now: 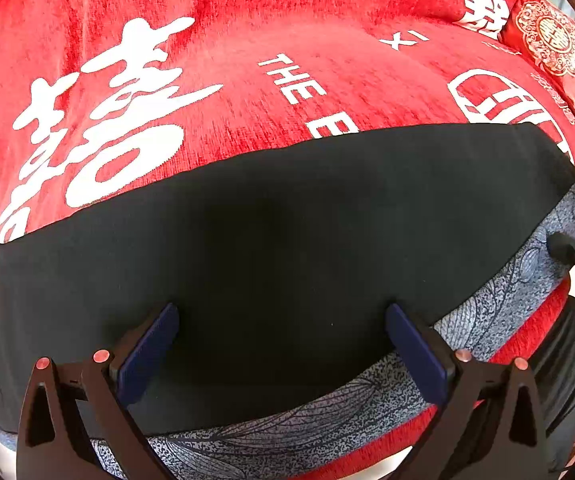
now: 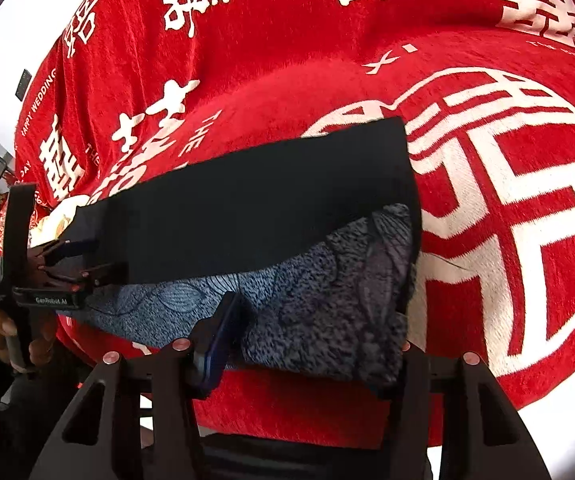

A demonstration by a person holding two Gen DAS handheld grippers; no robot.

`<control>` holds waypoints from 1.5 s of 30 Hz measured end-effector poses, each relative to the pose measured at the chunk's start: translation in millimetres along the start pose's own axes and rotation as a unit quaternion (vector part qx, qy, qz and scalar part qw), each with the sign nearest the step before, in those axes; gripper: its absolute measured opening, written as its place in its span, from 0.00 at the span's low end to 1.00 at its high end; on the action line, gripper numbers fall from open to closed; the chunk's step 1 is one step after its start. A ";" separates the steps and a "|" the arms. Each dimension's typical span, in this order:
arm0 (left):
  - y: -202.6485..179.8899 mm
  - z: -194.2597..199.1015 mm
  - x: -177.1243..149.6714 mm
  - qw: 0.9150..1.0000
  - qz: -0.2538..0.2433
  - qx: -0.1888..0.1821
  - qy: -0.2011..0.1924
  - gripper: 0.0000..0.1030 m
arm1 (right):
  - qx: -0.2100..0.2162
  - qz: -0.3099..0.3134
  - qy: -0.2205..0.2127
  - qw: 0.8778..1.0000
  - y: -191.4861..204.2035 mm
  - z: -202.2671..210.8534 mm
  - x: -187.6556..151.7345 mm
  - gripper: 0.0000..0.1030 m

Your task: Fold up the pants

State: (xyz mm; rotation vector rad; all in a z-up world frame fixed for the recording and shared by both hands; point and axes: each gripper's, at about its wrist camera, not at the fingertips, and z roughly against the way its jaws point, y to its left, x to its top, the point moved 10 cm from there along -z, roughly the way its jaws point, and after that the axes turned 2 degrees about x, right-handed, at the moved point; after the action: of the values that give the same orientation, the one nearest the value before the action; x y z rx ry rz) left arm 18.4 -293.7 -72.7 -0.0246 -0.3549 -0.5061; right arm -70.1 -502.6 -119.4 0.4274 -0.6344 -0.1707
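Note:
The pants [image 1: 287, 240] lie folded on a red blanket, black outside with a grey-blue leaf-patterned inside [image 1: 499, 300] showing along the near edge. My left gripper [image 1: 283, 344] is open, its blue pads wide apart over the black cloth, holding nothing. In the right wrist view the pants [image 2: 247, 208] lie across the middle with the patterned part [image 2: 319, 296] nearest. My right gripper [image 2: 311, 344] is open around the patterned corner; its left pad [image 2: 219, 340] shows, the right finger is hidden behind the cloth. The left gripper [image 2: 83, 268] shows there at the pants' left end.
The red blanket [image 1: 247, 60] with white characters covers a rounded sofa-like surface and also fills the right wrist view [image 2: 287, 60]. A red embroidered cushion [image 1: 551, 40] lies at the far right. The blanket's front edge drops off just below the pants.

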 end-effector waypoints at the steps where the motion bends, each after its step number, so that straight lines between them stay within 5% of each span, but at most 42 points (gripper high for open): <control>1: 0.3 0.1 -0.2 1.000 0.000 0.000 0.000 1.00 | -0.001 -0.017 0.002 1.000 -3.5 -3.5 1.8 0.60; 3: 1.5 0.7 -0.8 1.000 -0.001 0.000 0.000 1.00 | -0.001 -0.044 0.017 0.999 -9.6 -11.8 1.2 0.60; 5: 1.8 1.1 -1.1 1.000 -0.002 0.000 0.001 1.00 | -0.005 -0.031 0.008 0.999 -4.1 -6.1 6.8 0.34; 7: 1.3 0.8 -0.1 1.000 0.000 0.001 0.001 1.00 | -0.010 -0.021 -0.008 1.000 5.0 3.7 12.3 0.28; 23: 4.6 0.6 1.0 1.000 -0.010 -0.002 -0.001 1.00 | -0.030 0.136 -0.096 0.986 153.6 49.2 53.4 0.25; 29: 70.2 26.9 -7.0 0.999 0.049 -0.004 -0.015 0.96 | -0.017 0.188 -0.102 0.977 216.2 39.2 54.2 0.25; 35: 176.8 41.2 -38.7 0.992 0.127 0.014 -0.022 0.96 | -0.020 0.290 -0.071 0.954 294.1 -12.9 27.5 0.25; 38: 224.8 42.5 -54.8 0.984 0.176 0.016 -0.018 0.96 | -0.037 0.354 -0.046 0.934 327.2 -55.3 -0.7 0.25; 45: 274.7 44.7 -74.9 0.976 0.217 0.011 -0.022 0.96 | -0.073 0.460 0.011 0.885 364.3 -139.9 -57.5 0.25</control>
State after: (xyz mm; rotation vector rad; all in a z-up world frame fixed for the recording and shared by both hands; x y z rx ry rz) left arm 74.2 -13.0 -38.6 -0.0899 -0.3855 -0.0687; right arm -21.9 -112.0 -92.3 -0.0516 -0.7374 0.6927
